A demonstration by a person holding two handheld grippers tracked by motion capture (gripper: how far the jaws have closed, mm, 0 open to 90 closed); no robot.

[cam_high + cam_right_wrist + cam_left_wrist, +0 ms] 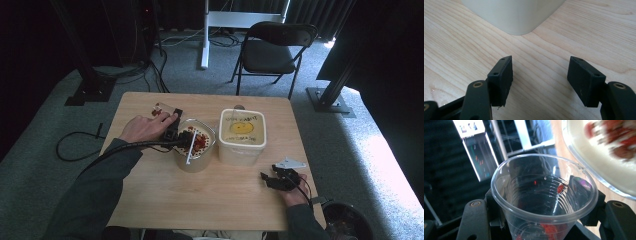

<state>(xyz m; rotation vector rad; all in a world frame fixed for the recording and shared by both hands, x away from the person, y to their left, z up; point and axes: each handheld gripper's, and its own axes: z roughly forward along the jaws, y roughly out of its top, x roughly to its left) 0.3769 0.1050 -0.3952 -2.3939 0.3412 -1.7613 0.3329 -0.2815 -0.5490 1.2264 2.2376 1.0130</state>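
With your left gripper (pixel 541 220) clamped on the clear cup (pixel 544 195), tip it slowly over the bowl (pixel 196 145) at two o'clock, leaving your right gripper (pixel 541 82) wide open, empty.

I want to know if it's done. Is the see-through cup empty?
Nearly empty: the clear cup holds just a few red bits.
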